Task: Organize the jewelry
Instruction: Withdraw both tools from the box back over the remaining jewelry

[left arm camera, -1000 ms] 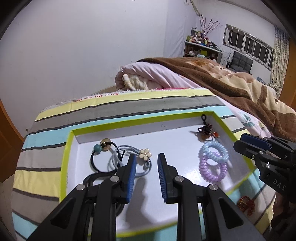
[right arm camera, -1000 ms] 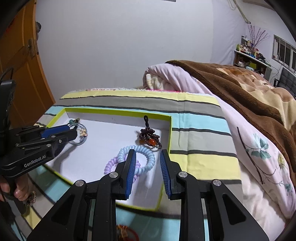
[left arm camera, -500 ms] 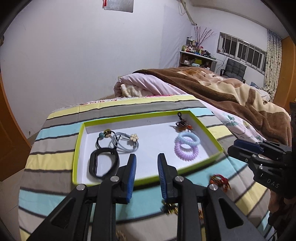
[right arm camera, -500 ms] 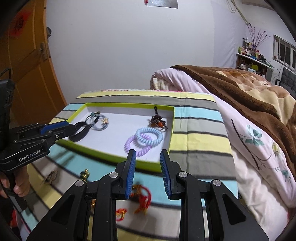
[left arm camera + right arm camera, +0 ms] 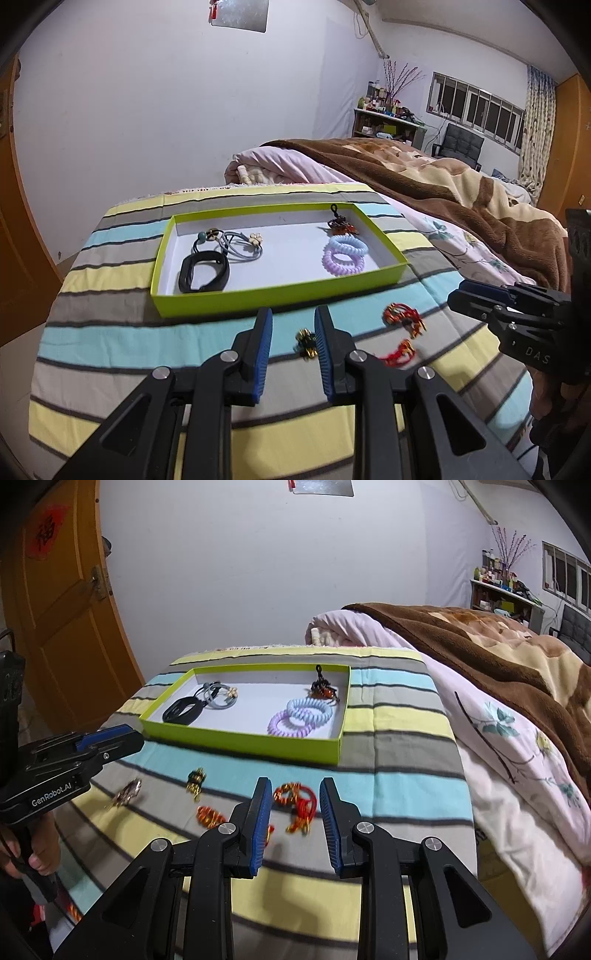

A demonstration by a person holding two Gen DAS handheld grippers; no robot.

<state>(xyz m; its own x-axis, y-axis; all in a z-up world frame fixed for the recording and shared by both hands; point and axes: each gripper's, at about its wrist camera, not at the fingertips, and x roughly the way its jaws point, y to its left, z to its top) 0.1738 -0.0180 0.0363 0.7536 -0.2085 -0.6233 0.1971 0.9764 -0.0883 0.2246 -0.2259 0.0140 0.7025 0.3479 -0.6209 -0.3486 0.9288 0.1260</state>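
Note:
A lime-green tray (image 5: 273, 295) (image 5: 236, 740) sits on the striped blanket. It holds a black band (image 5: 203, 271), grey hair ties (image 5: 240, 243), a blue coil tie (image 5: 347, 245), a purple coil tie (image 5: 341, 264) and a dark beaded charm (image 5: 338, 225). In front of the tray lie loose pieces: a gold-and-dark charm (image 5: 306, 343) (image 5: 195, 779), red-and-gold pieces (image 5: 402, 317) (image 5: 299, 801) and a silver piece (image 5: 127, 792). My left gripper (image 5: 293, 350) is open and empty above the blanket. My right gripper (image 5: 295, 819) is open and empty over the red pieces.
A brown and pink duvet (image 5: 424, 184) is heaped to the right and behind. An orange door (image 5: 55, 609) stands at the left. The striped blanket (image 5: 110, 332) drops off at its left and near edges.
Both grippers have pulled back and risen from over the tray, so the whole tray and the loose pieces in front of it have come into view. Both stay open.

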